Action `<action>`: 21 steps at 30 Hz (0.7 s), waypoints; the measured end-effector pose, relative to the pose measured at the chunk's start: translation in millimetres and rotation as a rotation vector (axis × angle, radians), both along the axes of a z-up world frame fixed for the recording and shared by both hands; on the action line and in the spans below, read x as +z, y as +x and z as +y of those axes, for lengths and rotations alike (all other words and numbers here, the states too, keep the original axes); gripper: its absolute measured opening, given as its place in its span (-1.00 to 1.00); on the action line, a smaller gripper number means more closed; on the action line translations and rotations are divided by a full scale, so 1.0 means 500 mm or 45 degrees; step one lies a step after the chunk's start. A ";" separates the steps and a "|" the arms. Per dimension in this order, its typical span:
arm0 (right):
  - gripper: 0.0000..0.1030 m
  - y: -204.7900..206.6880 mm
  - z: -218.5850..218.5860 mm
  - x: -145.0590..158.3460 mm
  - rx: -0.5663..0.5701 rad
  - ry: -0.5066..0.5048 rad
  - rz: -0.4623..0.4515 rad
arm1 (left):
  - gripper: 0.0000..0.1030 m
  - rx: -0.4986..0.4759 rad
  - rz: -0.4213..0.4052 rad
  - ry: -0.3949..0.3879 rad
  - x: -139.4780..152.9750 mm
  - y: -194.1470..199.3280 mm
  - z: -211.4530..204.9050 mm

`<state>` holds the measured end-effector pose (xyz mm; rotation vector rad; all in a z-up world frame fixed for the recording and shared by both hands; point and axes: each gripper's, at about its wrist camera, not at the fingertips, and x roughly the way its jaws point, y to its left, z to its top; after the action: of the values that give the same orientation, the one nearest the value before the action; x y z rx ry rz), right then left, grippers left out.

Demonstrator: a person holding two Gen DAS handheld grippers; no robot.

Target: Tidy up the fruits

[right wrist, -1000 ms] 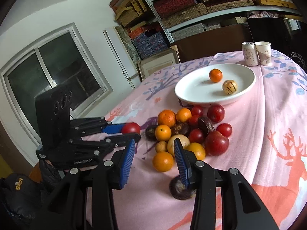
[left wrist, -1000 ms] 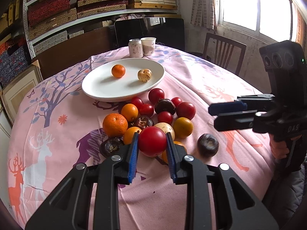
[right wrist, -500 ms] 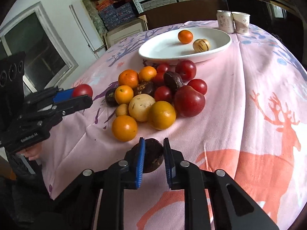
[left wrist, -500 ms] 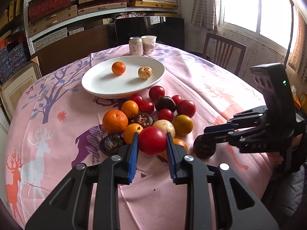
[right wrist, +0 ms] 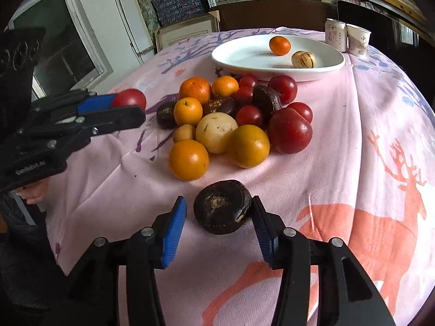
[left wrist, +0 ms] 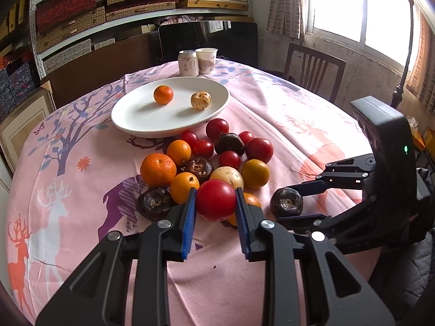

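My left gripper [left wrist: 215,200] is shut on a red fruit [left wrist: 216,199] and holds it just above the near side of the fruit pile [left wrist: 206,160]; it also shows in the right wrist view [right wrist: 130,108]. My right gripper [right wrist: 219,212] is open around a dark brown fruit [right wrist: 222,206] lying on the cloth; the right pad touches it, the left pad stands apart. In the left wrist view this dark brown fruit [left wrist: 286,202] sits between the right gripper's fingers. A white plate [left wrist: 141,116] behind the pile holds an orange [left wrist: 163,94] and a pale striped fruit [left wrist: 200,100].
A can [left wrist: 187,63] and a paper cup [left wrist: 206,60] stand behind the plate. The round table has a pink deer-print cloth [left wrist: 299,125]. A chair [left wrist: 312,70] stands at the far right. Shelves line the back wall.
My right gripper came down onto the dark brown fruit, closed on it half a second ago, and now stands wider open around it. My left gripper kept the red fruit and barely moved.
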<state>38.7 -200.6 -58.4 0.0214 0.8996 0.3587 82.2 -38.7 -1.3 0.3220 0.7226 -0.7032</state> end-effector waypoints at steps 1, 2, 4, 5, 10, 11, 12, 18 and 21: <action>-0.18 -0.001 0.004 0.002 -0.003 -0.019 -0.001 | -0.49 0.001 0.002 0.001 0.000 0.000 0.000; -0.18 -0.002 0.006 0.003 -0.009 -0.026 -0.003 | -0.49 0.000 0.003 0.003 -0.001 0.000 0.000; -0.18 -0.006 0.013 0.005 -0.013 -0.054 -0.012 | -0.49 -0.004 0.006 0.005 -0.003 0.001 -0.001; -0.18 -0.005 0.014 0.004 -0.017 -0.062 -0.016 | -0.49 -0.005 0.009 0.006 -0.003 0.002 -0.002; -0.18 -0.003 0.012 0.006 -0.019 -0.062 -0.017 | -0.49 -0.004 0.011 0.008 -0.005 0.002 -0.002; -0.18 -0.003 0.012 0.006 -0.019 -0.064 -0.018 | -0.49 -0.006 0.010 0.007 -0.005 0.002 -0.003; -0.18 0.001 0.015 0.006 -0.021 -0.064 -0.014 | -0.49 -0.009 0.008 0.008 -0.005 0.002 -0.003; -0.18 -0.004 0.013 0.049 -0.017 -0.033 -0.096 | -0.49 0.012 0.003 -0.006 -0.001 0.004 0.003; -0.18 0.002 -0.019 0.103 -0.142 -0.007 -0.200 | -0.49 0.050 -0.002 -0.005 0.005 0.012 0.008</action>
<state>39.8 -210.3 -6.9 0.0377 0.7406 0.2504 88.1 -34.9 1.3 0.3040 0.7241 -0.6673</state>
